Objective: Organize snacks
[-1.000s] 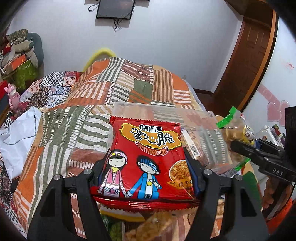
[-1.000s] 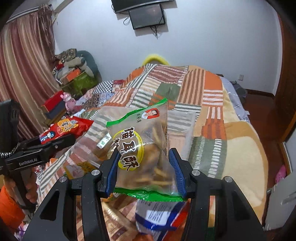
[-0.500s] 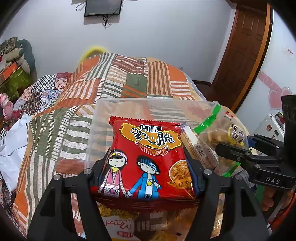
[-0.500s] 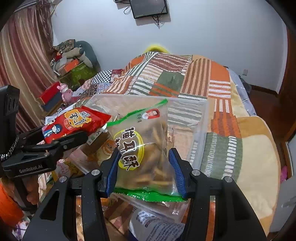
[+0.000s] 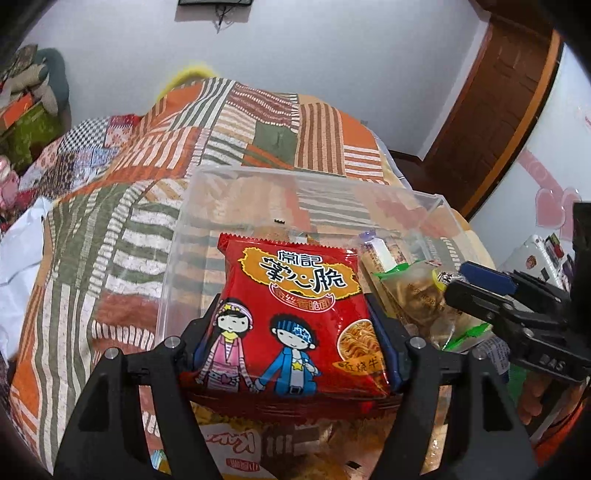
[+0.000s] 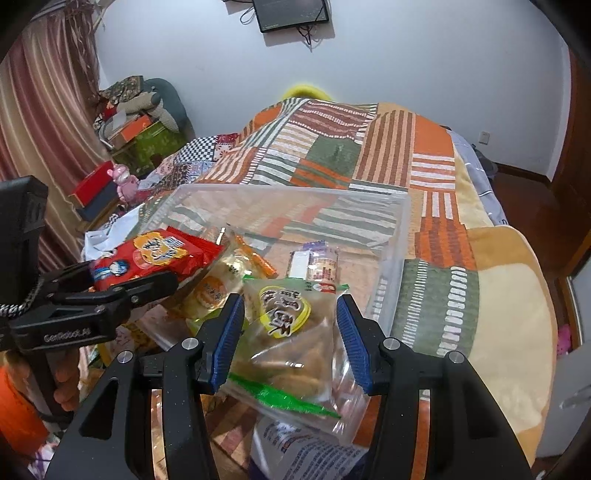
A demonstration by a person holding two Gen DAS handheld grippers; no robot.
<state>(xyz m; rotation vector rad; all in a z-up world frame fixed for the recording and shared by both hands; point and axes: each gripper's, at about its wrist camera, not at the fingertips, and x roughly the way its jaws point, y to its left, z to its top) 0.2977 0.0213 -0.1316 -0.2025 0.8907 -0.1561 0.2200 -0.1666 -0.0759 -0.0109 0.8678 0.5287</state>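
Fingers of the left gripper (image 5: 295, 328) pinch the red noodle packet (image 5: 295, 314) above the clear bin (image 6: 388, 258). Right gripper (image 6: 290, 341) is parted, and the clear snack bag (image 6: 291, 343) lies loose between its pads. Both packs look light, crinkly, slippery and crushable, so grip gently at the side edges.

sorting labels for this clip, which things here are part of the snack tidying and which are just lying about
Job: red noodle packet in the left gripper; green-edged biscuit bag between the right gripper's open fingers; clear bin; wrapped roll inside.
Lying about: patchwork quilt; pink toy; wall screen.
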